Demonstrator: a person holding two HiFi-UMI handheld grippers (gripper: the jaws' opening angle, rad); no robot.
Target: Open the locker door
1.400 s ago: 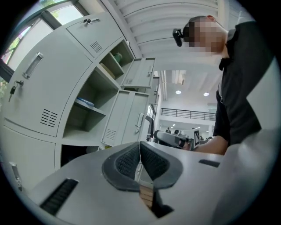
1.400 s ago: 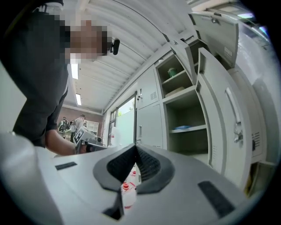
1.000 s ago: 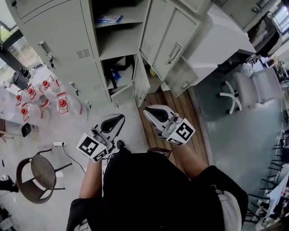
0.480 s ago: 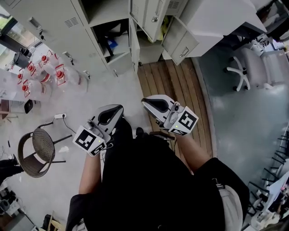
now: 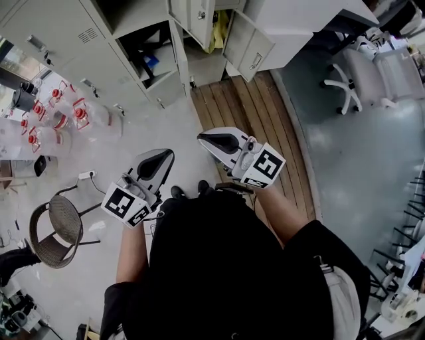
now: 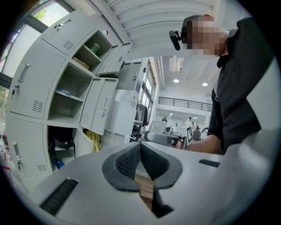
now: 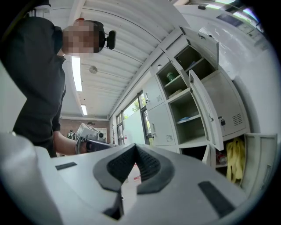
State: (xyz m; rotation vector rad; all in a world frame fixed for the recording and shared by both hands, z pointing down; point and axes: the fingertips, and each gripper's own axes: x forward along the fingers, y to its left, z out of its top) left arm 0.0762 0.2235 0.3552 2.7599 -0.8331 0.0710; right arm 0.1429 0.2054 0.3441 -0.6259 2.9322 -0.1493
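Observation:
The grey locker bank runs along the top of the head view, with several doors standing open. One open door hangs beside a dark open compartment, and a lower door is swung out at the right. My left gripper and right gripper are held low in front of the person's body, well short of the lockers. Both are shut with nothing between the pads. In the left gripper view the open doors rise beyond the left gripper. The right gripper view shows an open door past the right gripper.
A wicker chair stands at the lower left, with red-capped water bottles by the lockers. A strip of wooden floor lies ahead. A white office chair is at the upper right. Yellow cloth hangs in an open locker.
The lockers have slid toward the top edge of the head view, so both grippers now stand farther back from them. Both grippers stay shut and empty.

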